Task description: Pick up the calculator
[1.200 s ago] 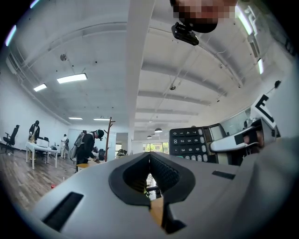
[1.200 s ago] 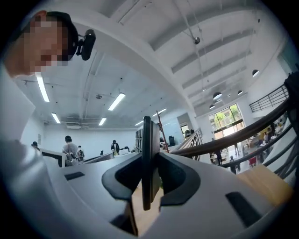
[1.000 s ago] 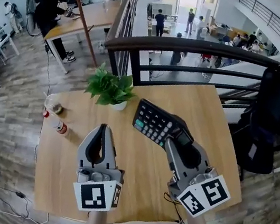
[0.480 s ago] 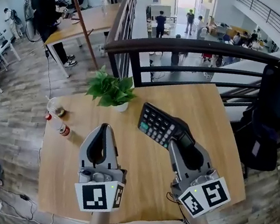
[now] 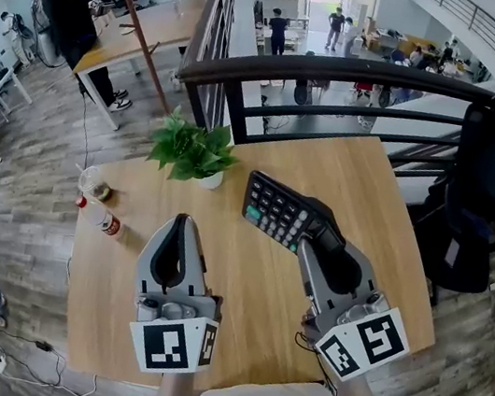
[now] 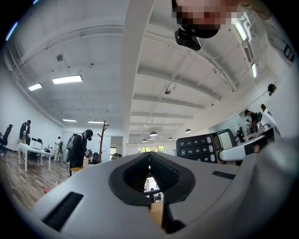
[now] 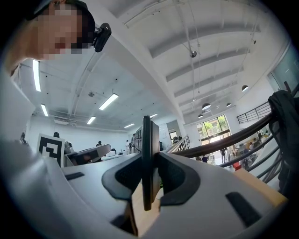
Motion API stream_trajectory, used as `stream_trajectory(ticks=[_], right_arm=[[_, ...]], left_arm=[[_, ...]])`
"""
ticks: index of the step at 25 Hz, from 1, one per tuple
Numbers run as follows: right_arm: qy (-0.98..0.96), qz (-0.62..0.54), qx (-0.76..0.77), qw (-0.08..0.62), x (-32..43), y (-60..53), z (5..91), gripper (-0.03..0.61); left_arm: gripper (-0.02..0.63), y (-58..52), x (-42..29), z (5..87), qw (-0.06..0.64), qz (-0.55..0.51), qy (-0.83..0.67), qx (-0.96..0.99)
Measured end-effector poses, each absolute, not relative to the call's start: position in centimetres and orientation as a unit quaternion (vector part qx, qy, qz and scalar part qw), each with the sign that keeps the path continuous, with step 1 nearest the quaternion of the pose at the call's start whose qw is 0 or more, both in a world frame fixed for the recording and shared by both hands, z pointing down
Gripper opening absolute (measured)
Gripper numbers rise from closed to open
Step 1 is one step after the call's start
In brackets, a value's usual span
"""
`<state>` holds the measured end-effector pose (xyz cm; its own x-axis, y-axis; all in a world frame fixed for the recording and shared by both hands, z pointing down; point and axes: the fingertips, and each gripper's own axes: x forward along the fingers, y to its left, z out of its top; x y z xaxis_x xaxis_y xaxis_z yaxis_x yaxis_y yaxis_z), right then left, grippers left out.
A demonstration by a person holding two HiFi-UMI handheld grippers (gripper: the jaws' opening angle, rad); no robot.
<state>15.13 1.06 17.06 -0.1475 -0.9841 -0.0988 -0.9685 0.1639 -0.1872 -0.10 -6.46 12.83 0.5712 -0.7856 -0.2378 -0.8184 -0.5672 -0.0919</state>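
The black calculator (image 5: 276, 209) with pale keys hangs tilted above the wooden table (image 5: 378, 263), one end clamped in my right gripper (image 5: 316, 223). The right gripper view shows the calculator (image 7: 147, 158) edge-on, with both pads of the right gripper (image 7: 149, 161) pressed on it. My left gripper (image 5: 182, 222) hovers over the table's middle left, shut and holding nothing. In the left gripper view the tips of the left gripper (image 6: 149, 156) meet, and the calculator's keypad (image 6: 202, 147) shows to the right.
A small potted plant (image 5: 194, 150) stands at the table's far left. A bottle (image 5: 103, 220) and a cup (image 5: 94, 182) sit near the left edge. A dark railing (image 5: 345, 75) runs behind the table. A black bag (image 5: 491, 188) hangs at the right.
Both grippers and the calculator keep their places. Only the head view has shifted a little.
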Motion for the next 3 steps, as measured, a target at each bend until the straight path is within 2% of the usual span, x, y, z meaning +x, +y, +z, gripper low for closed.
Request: stream_trajectory(ticks=[3], right_arm=[[0.755, -0.035, -0.648, 0.097, 15.28, 0.96, 17.21, 0.1]], left_arm=[[0.009, -6.75, -0.25, 13.12, 0.096, 0.085, 0.457, -0.88]])
